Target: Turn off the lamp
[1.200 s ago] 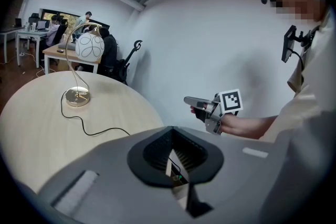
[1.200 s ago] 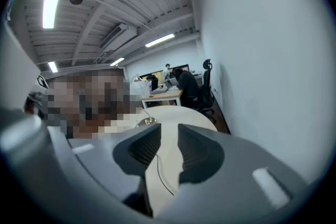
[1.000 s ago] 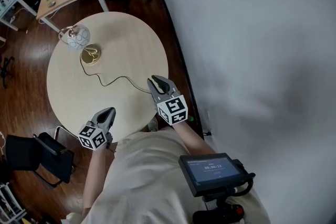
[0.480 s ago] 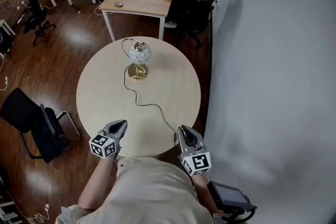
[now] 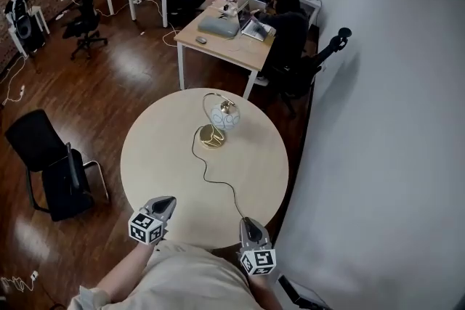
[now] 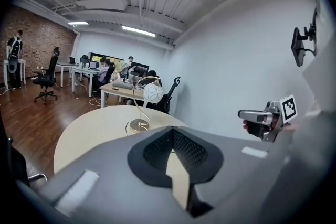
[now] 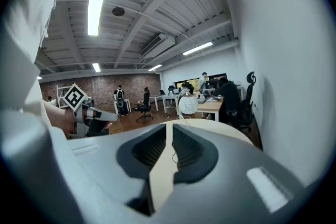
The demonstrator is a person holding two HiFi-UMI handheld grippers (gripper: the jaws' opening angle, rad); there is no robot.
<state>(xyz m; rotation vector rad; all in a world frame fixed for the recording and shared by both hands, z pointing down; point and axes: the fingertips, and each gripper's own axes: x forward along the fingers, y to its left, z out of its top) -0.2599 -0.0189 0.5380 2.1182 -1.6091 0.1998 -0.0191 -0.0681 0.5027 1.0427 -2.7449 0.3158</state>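
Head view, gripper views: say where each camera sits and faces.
Head view: on the head, down at table, lamp; torso, left gripper, right gripper show.
Left gripper view: behind its jaws, facing lamp; right gripper shows.
Right gripper view: behind its jaws, just closing on nothing, facing lamp; left gripper shows.
All share the lamp.

Matt pale wood table [image 5: 163, 170], glossy dark floor [image 5: 123, 83], seemingly brass lamp base [image 5: 211, 136]

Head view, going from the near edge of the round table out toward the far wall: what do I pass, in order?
cord → lamp base → white globe shade → wooden desk
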